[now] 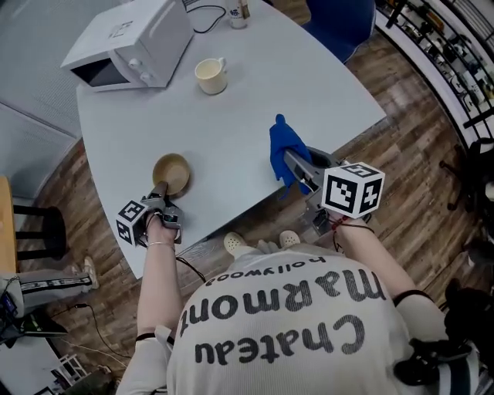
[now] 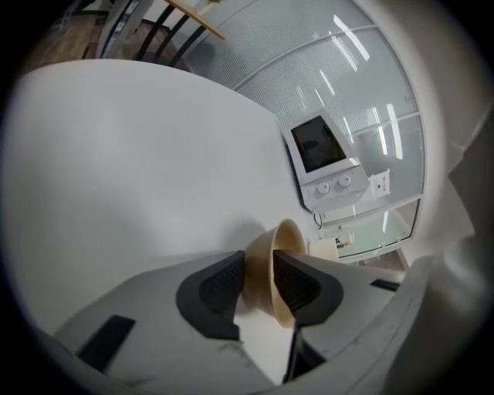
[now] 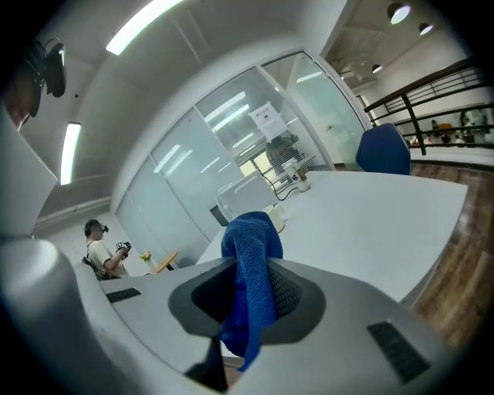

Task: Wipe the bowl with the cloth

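A tan bowl (image 1: 171, 173) sits on the white table (image 1: 255, 92) near its front left edge. My left gripper (image 1: 160, 190) is at the bowl's near rim. In the left gripper view the bowl (image 2: 279, 258) has its wall between the two pads of that gripper (image 2: 258, 270), and the jaws stand apart around it. My right gripper (image 1: 298, 167) is over the table's front edge, shut on a blue cloth (image 1: 285, 150). In the right gripper view the cloth (image 3: 252, 258) hangs bunched between the pads of that gripper (image 3: 251, 297).
A white microwave (image 1: 131, 42) stands at the table's far left, with a cream mug (image 1: 211, 75) beside it and a small bottle (image 1: 239, 13) and cable behind. A blue chair (image 1: 340, 23) is at the far side. Wooden floor surrounds the table.
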Available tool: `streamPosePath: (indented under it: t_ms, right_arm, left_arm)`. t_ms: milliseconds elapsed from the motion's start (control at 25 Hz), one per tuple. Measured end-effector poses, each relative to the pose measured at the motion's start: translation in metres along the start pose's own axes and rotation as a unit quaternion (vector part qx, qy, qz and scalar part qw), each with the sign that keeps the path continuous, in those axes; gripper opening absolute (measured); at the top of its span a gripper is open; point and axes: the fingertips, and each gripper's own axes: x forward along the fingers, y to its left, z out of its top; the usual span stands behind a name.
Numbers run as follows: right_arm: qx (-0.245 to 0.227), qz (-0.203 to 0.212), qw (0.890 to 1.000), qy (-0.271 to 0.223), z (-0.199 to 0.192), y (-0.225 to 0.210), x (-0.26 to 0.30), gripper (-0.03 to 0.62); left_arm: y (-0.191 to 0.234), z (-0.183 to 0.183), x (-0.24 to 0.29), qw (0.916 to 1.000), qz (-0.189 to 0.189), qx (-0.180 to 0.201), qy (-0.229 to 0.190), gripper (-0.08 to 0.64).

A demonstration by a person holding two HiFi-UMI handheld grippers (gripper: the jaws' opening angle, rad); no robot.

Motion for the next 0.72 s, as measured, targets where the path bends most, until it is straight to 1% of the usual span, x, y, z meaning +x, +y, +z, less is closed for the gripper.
streamPosePath:
  t_ms: [120, 200, 240, 280, 320, 360, 400, 440, 480, 520, 560, 600, 640, 680, 720]
  right_arm:
    - [0.018, 0.013, 1.000, -0.004, 0.003, -0.008, -0.010, 0.064]
    - [0.035, 0.030, 0.999, -0.009, 0.006, -0.007, -0.010, 0.064]
    - [0.042, 0.038, 0.998, -0.012, 0.009, -0.006, -0.009, 0.064]
    - [0.047, 0.046, 0.998, -0.014, 0.010, -0.004, -0.007, 0.064]
    - [0.049, 0.053, 0.997, -0.016, 0.012, -0.002, -0.005, 0.064]
    - [0.048, 0.061, 0.997, -0.016, 0.013, 0.001, -0.003, 0.064]
    - [0.045, 0.068, 0.997, -0.014, 0.013, 0.004, -0.001, 0.064]
    - [0.039, 0.076, 0.996, -0.009, 0.013, 0.008, 0.001, 0.064]
    - [0.032, 0.085, 0.996, -0.004, 0.014, 0.012, 0.003, 0.064]
    - [0.024, 0.094, 0.995, 0.000, 0.014, 0.017, 0.007, 0.064]
    - [0.016, 0.104, 0.994, 0.003, 0.015, 0.022, 0.010, 0.064]
    - [0.008, 0.114, 0.993, 0.006, 0.015, 0.028, 0.011, 0.064]
    - [-0.001, 0.125, 0.992, 0.010, 0.014, 0.033, 0.013, 0.064]
    - [-0.010, 0.134, 0.991, 0.017, 0.011, 0.038, 0.013, 0.064]
    - [-0.020, 0.142, 0.989, 0.024, 0.007, 0.042, 0.014, 0.064]
  left_arm:
    - [-0.008, 0.002, -0.004, 0.9977, -0.050, -0.027, -0.039, 0.231]
    - [-0.014, 0.009, -0.015, 0.9937, -0.077, -0.047, -0.067, 0.253]
    - [-0.019, 0.017, -0.025, 0.9905, -0.091, -0.053, -0.088, 0.253]
    - [-0.027, 0.026, -0.038, 0.9865, -0.107, -0.047, -0.115, 0.253]
    - [-0.040, 0.032, -0.054, 0.9815, -0.126, -0.020, -0.143, 0.232]
    - [-0.060, 0.034, -0.070, 0.9744, -0.148, 0.032, -0.166, 0.203]
    - [-0.086, 0.030, -0.086, 0.9634, -0.170, 0.103, -0.180, 0.181]
    - [-0.112, 0.021, -0.100, 0.9481, -0.185, 0.180, -0.186, 0.176]
    - [-0.137, 0.010, -0.111, 0.9294, -0.189, 0.252, -0.193, 0.167]
    - [-0.157, 0.000, -0.122, 0.9085, -0.183, 0.314, -0.206, 0.135]
    - [-0.173, -0.010, -0.131, 0.8876, -0.175, 0.365, -0.221, 0.051]
    - [-0.186, -0.023, -0.138, 0.8699, -0.171, 0.402, -0.228, 0.025]
    - [-0.195, -0.038, -0.142, 0.8576, -0.172, 0.429, -0.226, 0.021]
    - [-0.200, -0.055, -0.143, 0.8507, -0.173, 0.447, -0.216, 0.021]
    - [-0.201, -0.071, -0.142, 0.8478, -0.168, 0.460, -0.204, 0.021]
